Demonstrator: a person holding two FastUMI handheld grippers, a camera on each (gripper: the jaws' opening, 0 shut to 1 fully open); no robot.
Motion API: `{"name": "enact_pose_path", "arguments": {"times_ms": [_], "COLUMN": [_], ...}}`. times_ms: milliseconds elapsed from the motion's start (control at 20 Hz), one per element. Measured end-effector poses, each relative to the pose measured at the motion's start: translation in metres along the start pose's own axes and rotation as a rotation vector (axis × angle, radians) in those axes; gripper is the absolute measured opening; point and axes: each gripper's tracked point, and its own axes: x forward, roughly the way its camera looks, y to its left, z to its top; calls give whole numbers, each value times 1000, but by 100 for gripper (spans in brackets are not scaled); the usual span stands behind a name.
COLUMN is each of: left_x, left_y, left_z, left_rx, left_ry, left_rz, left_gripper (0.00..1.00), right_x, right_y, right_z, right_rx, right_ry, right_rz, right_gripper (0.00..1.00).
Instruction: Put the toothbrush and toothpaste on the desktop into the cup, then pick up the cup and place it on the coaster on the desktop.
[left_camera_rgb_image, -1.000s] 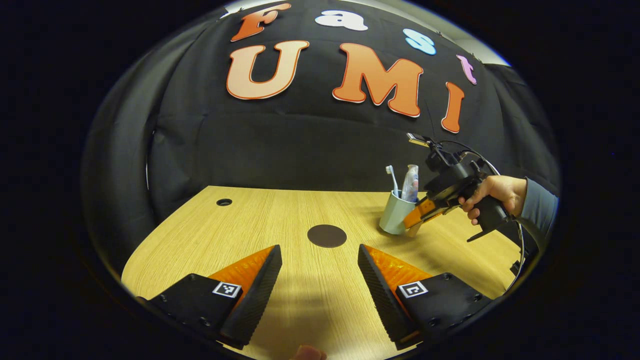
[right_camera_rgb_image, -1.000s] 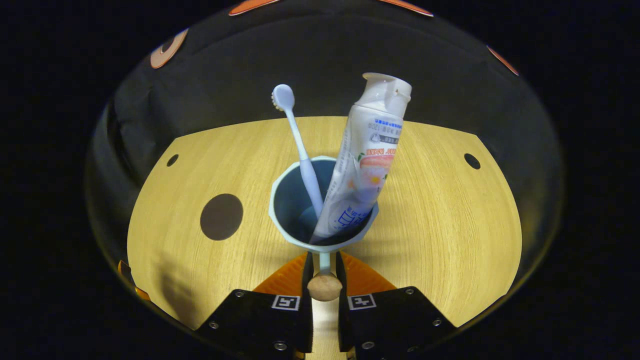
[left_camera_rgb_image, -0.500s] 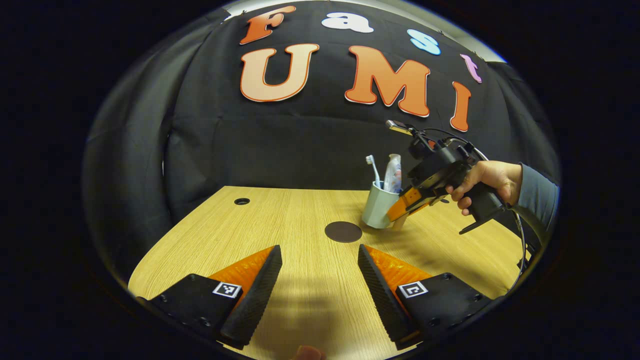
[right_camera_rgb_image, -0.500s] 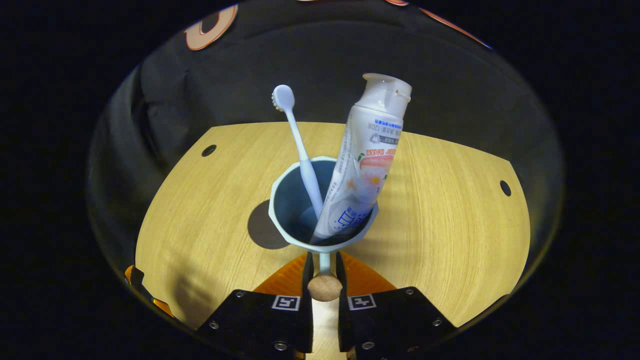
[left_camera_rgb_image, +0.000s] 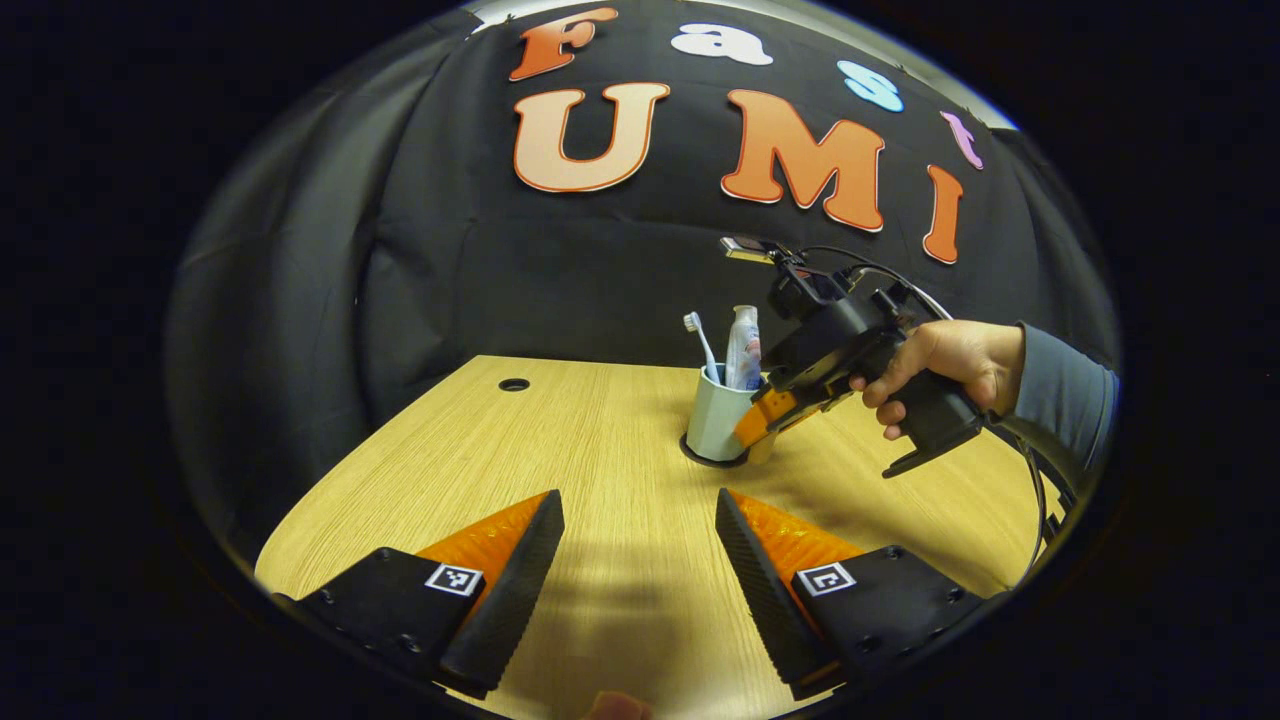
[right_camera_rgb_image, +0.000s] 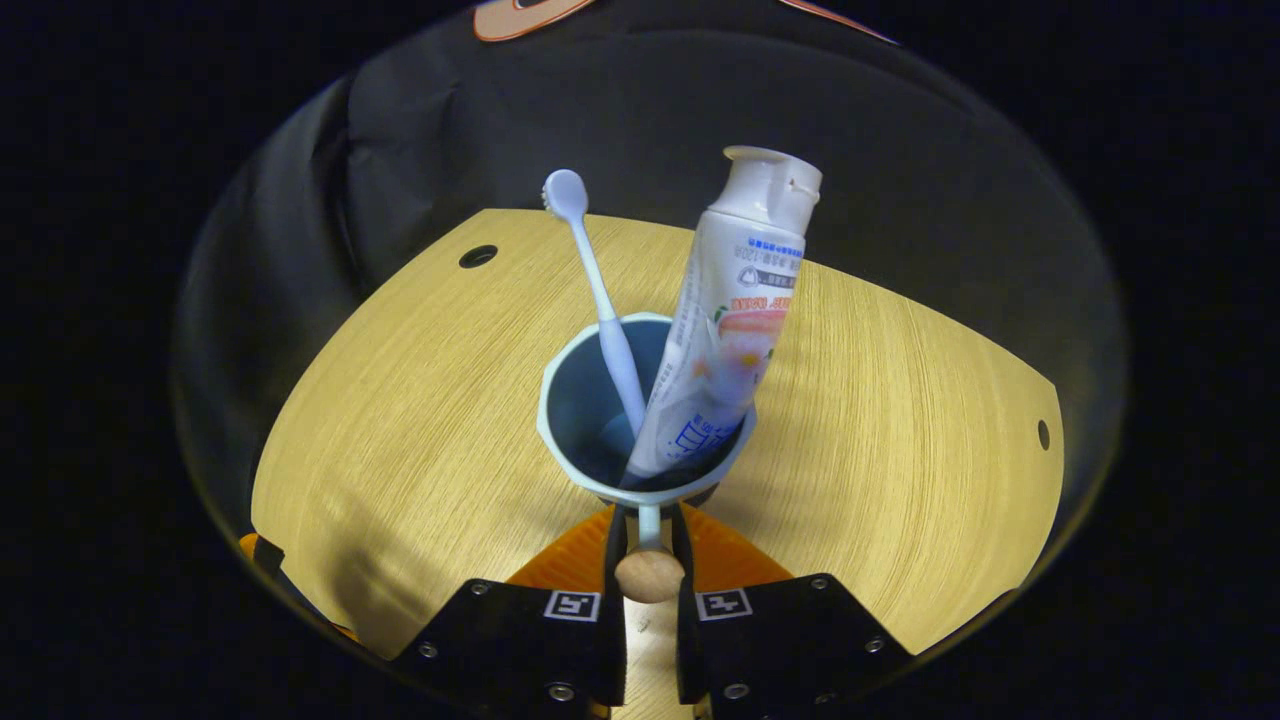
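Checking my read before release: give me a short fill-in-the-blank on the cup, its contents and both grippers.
1. The toothbrush and toothpaste stand in the ____.
2. The right gripper has its jaws shut on the cup's ____.
3. In the left gripper view, the cup is over the dark ____.
4. The left gripper has its jaws ____.

Missing words: cup; handle; coaster; open

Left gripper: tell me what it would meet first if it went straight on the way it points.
Likely the bare desktop first, since the open left gripper tilts down towards it. Further along sit the cup and coaster, slightly right; depth is unclear.
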Motion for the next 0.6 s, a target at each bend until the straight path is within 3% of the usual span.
{"name": "enact_pose_path", "arguments": {"times_ms": [200,350,450,550,600], "left_x": [-2,2,5,-4,-8], "left_y": [4,5,5,2,1], "left_z": [-8,-13,-13,-7,-5], "left_rx": [-13,-16,-16,-9,-1], "left_ry": [12,10,0,-16,-18], "left_rz": [11,7,-1,-15,-27], "left_gripper": [98,98,99,99,98], "right_x": [3,-17,-34,-52,-60], "right_y": [0,-14,-15,-20,-26], "right_z": [0,11,8,3,0], "right_rx": [14,-44,-56,-46,-44], "right_ry": [-19,-85,-119,-165,-192], "right_rz": [5,-34,-13,9,7], "right_gripper": [22,34,62,80,83]}}
